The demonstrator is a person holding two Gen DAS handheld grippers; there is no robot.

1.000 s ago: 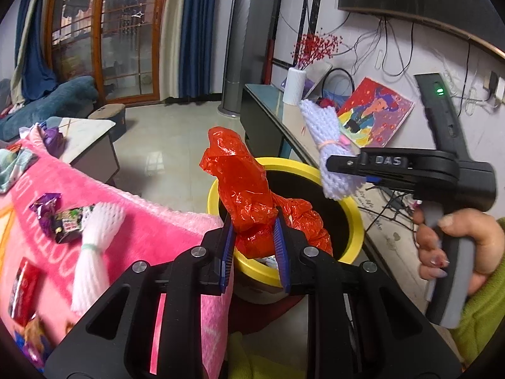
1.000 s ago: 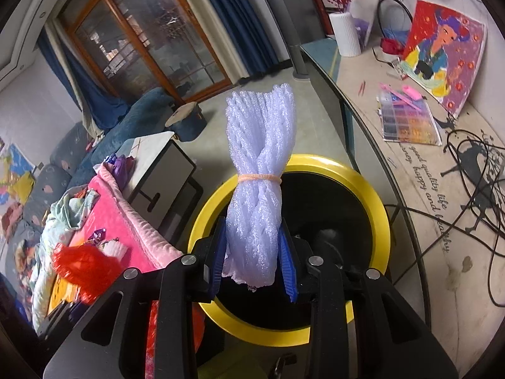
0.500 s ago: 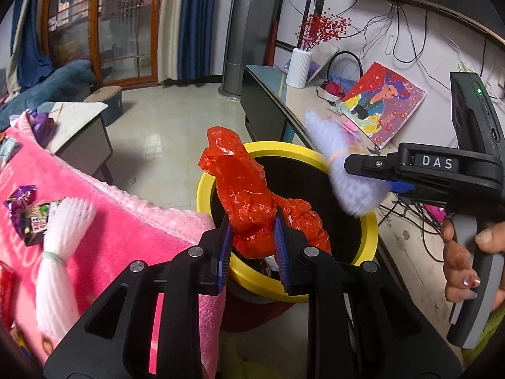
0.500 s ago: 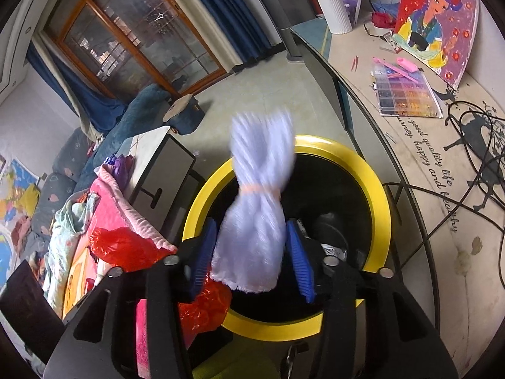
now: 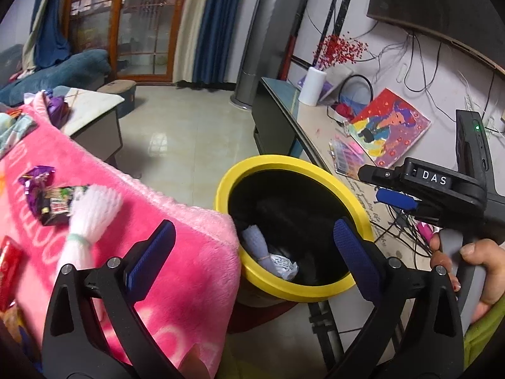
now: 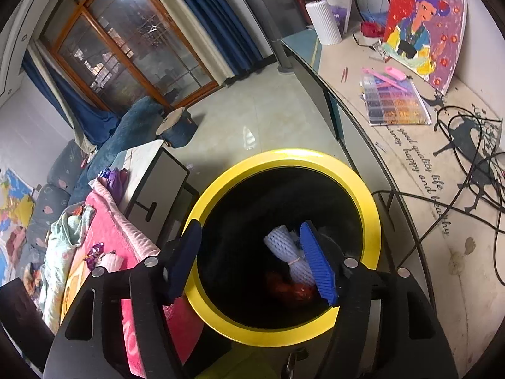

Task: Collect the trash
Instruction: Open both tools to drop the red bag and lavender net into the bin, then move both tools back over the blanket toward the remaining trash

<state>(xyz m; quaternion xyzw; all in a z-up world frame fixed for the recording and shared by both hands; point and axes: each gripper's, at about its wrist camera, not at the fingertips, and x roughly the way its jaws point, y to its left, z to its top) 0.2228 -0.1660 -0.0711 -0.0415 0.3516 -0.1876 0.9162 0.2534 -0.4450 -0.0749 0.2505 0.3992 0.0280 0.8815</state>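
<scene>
The yellow-rimmed black bin point(image 5: 284, 161) point(image 6: 285, 158) stands beside the pink blanket point(image 5: 164, 240). A lilac foam net point(image 6: 282, 248) point(image 5: 257, 241) and a red plastic bag point(image 6: 292, 287) lie at the bottom of the bin, next to crumpled white paper point(image 5: 284, 265). Over the bin's near rim, my left gripper point(image 5: 252, 252) has its jaws opening wide with nothing between them. My right gripper point(image 6: 252, 262) point(image 5: 378, 186) hangs above the bin mouth, jaws also opening and empty. On the blanket lie a white foam net point(image 5: 88, 221), candy wrappers point(image 5: 47, 195) and a red packet point(image 5: 9, 265).
A long TV cabinet point(image 6: 410, 145) runs right of the bin, carrying a painting point(image 6: 423, 28), a white vase point(image 6: 325, 22), a bead box point(image 6: 394, 101) and black cables point(image 6: 473, 170). A low side table point(image 5: 91, 120) and a blue sofa point(image 5: 56, 75) stand beyond the blanket. A hand point(image 5: 473, 268) holds the right gripper.
The left gripper let go of the red bag and the right gripper let go of the lilac foam net. Both now lie inside the bin, and both pairs of jaws have spread apart.
</scene>
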